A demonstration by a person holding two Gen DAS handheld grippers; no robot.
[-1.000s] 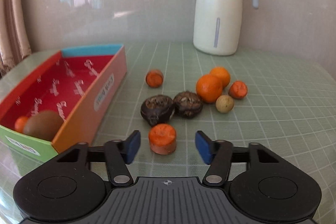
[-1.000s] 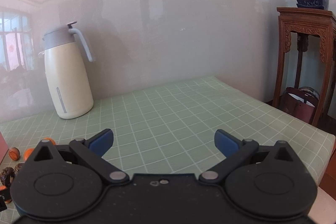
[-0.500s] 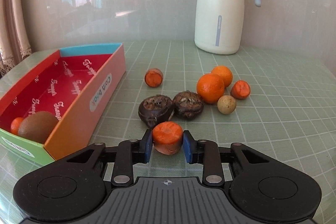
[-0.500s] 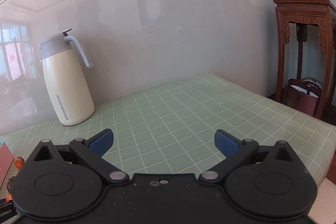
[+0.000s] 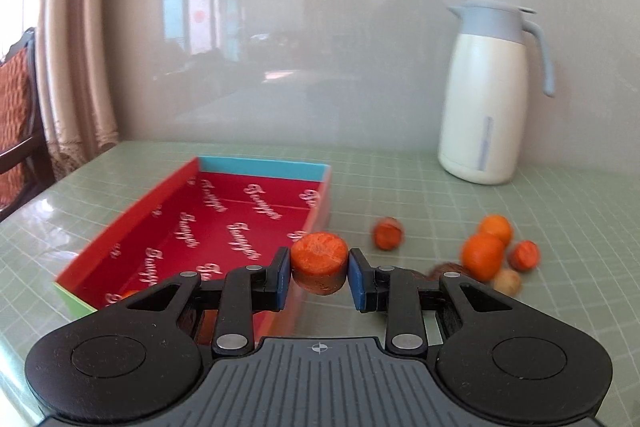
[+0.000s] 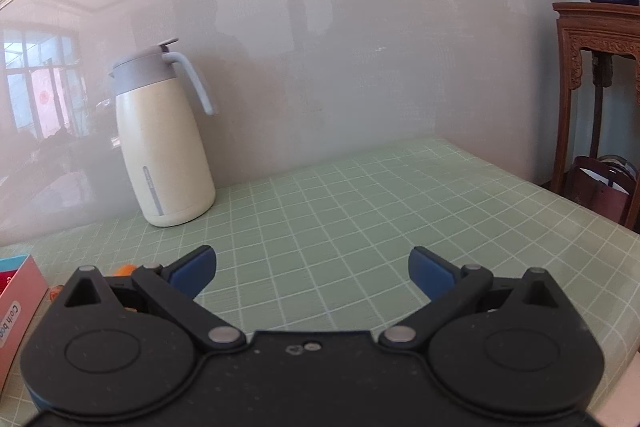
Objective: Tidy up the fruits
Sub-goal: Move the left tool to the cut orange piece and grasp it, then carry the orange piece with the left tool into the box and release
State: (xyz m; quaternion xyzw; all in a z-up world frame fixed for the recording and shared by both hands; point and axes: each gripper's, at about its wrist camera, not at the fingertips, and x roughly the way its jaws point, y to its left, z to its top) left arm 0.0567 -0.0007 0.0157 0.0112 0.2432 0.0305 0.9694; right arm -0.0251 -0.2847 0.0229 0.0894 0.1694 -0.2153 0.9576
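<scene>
My left gripper [image 5: 319,273] is shut on a thick orange carrot chunk [image 5: 319,262], held in the air near the right wall of the colourful box [image 5: 152,203] with a red inside. On the table to the right lie another carrot piece [image 5: 387,233], two oranges [image 5: 483,255], a third carrot piece [image 5: 525,255] and a small tan fruit [image 5: 507,281]. A dark fruit shows partly behind my right finger. My right gripper [image 6: 312,273] is open and holds nothing above the green checked table [image 6: 360,211].
A cream jug with a grey lid [image 5: 486,95] stands at the back by the wall, also in the right wrist view as the jug [image 6: 164,143]. A wooden stand [image 6: 596,75] with a plant pot is past the table's right edge. A chair [image 5: 16,115] is at far left.
My left gripper shut on the carrot chunk, lifted it off the table and swung left toward the box. The right gripper's view drifted slightly right; its jaws stayed open.
</scene>
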